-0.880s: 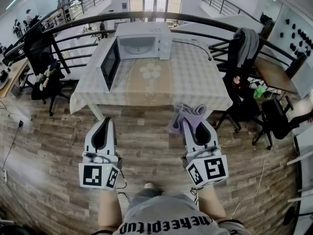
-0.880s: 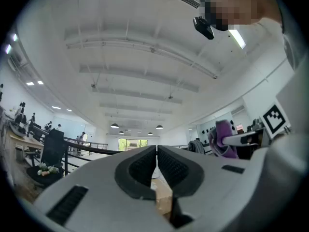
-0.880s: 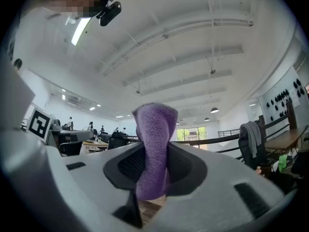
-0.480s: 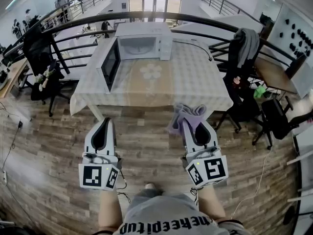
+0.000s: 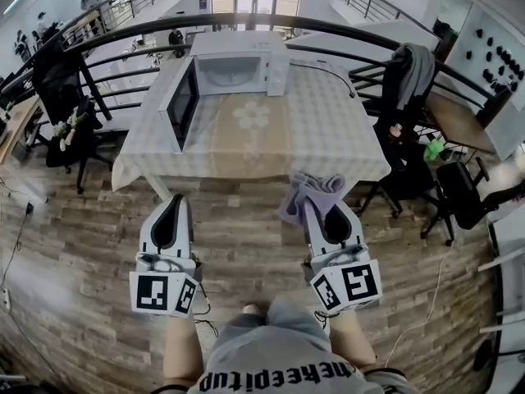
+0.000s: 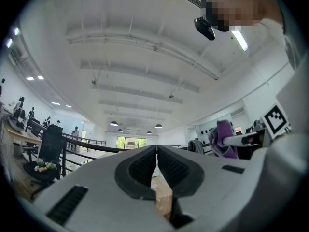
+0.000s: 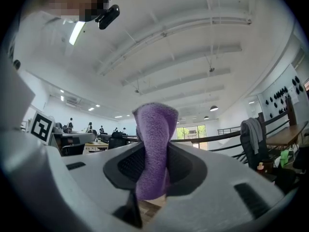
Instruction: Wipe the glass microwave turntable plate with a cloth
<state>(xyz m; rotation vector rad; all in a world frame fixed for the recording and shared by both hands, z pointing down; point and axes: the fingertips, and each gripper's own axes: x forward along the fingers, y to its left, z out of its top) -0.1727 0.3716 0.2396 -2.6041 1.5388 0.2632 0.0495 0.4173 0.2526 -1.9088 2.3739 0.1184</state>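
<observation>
Approach stance: right gripper [image 5: 318,206] fingers clench purple cloth [image 5: 310,187], ready for wiping; left gripper [image 5: 175,203] fingers pressed together, empty. The turntable plate is not discernible, presumably inside the open microwave [image 5: 238,71] on the bench [image 5: 344,146].

checked table [image 5: 328,138] | black railing [image 5: 320,28] | wood floor [image 5: 246,245] | grey jacket [image 5: 414,68]

Left tool [image 5: 176,201], right tool [image 5: 315,207] are white (marker-cubed); shirt [image 5: 279,369] grey.

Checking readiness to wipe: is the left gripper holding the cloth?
No, the left gripper has its jaws together, empty; the purple cloth sits clamped in the right gripper.
</observation>
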